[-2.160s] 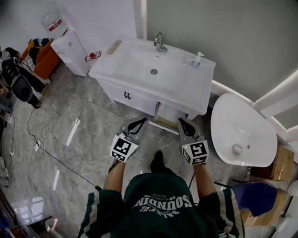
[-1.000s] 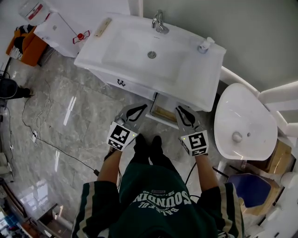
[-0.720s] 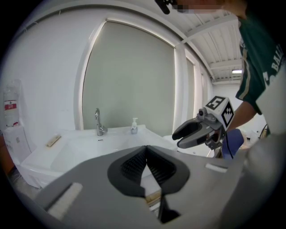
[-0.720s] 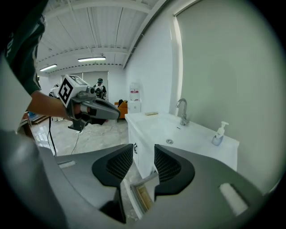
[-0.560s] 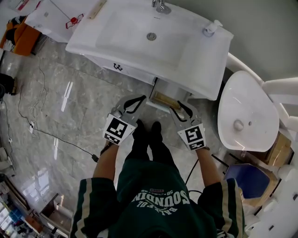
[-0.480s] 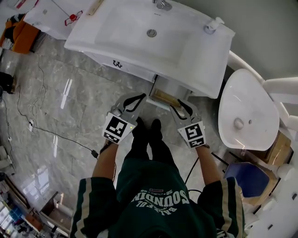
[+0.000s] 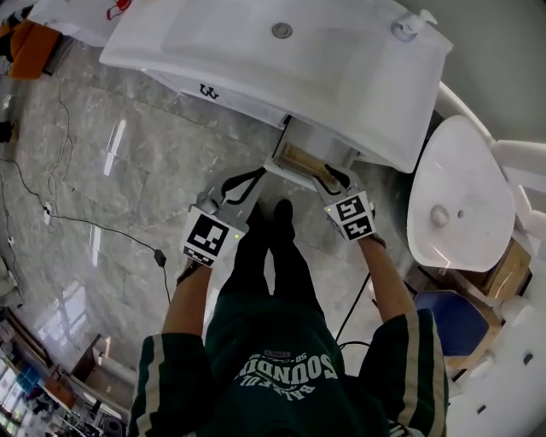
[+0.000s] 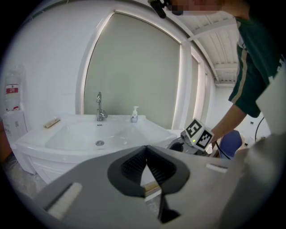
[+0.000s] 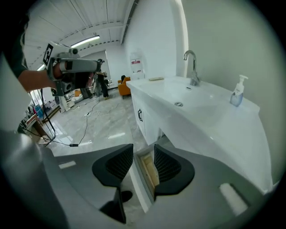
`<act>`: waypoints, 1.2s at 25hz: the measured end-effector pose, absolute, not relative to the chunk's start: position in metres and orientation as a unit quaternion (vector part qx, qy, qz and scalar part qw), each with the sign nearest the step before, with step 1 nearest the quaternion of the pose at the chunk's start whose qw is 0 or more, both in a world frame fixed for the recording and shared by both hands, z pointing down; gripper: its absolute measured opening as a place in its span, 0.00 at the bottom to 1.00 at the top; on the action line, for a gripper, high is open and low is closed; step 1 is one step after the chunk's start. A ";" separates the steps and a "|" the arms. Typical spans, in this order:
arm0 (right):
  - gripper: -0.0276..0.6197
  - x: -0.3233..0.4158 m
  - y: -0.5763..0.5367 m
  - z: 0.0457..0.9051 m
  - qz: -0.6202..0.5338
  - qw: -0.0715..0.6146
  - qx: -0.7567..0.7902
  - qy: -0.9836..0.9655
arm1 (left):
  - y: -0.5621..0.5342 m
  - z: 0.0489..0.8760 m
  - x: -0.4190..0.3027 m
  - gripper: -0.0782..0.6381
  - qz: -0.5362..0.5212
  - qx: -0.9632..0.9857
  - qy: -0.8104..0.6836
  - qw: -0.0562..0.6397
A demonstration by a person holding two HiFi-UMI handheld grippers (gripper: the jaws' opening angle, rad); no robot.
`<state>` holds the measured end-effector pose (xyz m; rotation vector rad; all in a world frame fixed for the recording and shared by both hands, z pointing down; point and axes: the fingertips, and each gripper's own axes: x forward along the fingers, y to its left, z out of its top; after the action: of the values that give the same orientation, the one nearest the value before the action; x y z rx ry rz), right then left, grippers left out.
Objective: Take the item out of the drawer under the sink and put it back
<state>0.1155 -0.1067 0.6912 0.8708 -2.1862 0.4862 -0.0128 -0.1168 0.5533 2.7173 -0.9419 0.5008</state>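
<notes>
Under the white sink [image 7: 281, 51] a narrow drawer [image 7: 299, 159] stands pulled out, its pale wooden inside showing; I can make out no item in it. My right gripper [image 7: 333, 177] hangs at the drawer's front right corner, pointing down. Its jaws have just been opening and stand open [image 9: 143, 147]; the drawer's front edge [image 9: 149, 172] shows in the gap, and the pads do not press on it. My left gripper [image 7: 253, 177] is beside the drawer's left front corner, its jaws meeting at the tips [image 8: 145, 148] with nothing held.
A soap dispenser [image 7: 408, 24] and a tap [image 9: 192, 67] stand on the sink. A white toilet [image 7: 456, 209] is to the right, a blue stool [image 7: 444, 329] beyond it. A black cable [image 7: 102, 230] runs over the marble floor. The person's feet [image 7: 281, 209] are before the drawer.
Both grippers have sunk toward the drawer. The right one has tipped further down and come to the drawer's front edge. The sink has slid up in the head view.
</notes>
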 end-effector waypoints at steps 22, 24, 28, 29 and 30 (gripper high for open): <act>0.23 0.136 -0.135 0.926 0.256 0.534 0.235 -0.771 | -0.105 0.654 -0.046 0.18 0.197 0.892 -0.355 0.197; 0.23 0.138 -0.128 0.943 0.263 0.545 0.222 -0.764 | -0.103 0.659 -0.053 0.18 0.198 0.888 -0.361 0.204; 0.23 0.139 -0.124 0.960 0.271 0.565 0.212 -0.750 | -0.103 0.665 -0.064 0.18 0.200 0.881 -0.371 0.214; 0.23 0.140 -0.123 0.963 0.273 0.571 0.208 -0.746 | -0.103 0.666 -0.067 0.18 0.201 0.881 -0.372 0.214; 0.23 0.139 -0.121 0.966 0.274 0.576 0.205 -0.743 | -0.103 0.666 -0.069 0.18 0.203 0.880 -0.372 0.213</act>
<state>0.1394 -0.1213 0.9661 0.4806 -1.7387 0.6406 -0.0686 -0.1026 0.6661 2.4431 -1.0328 0.5625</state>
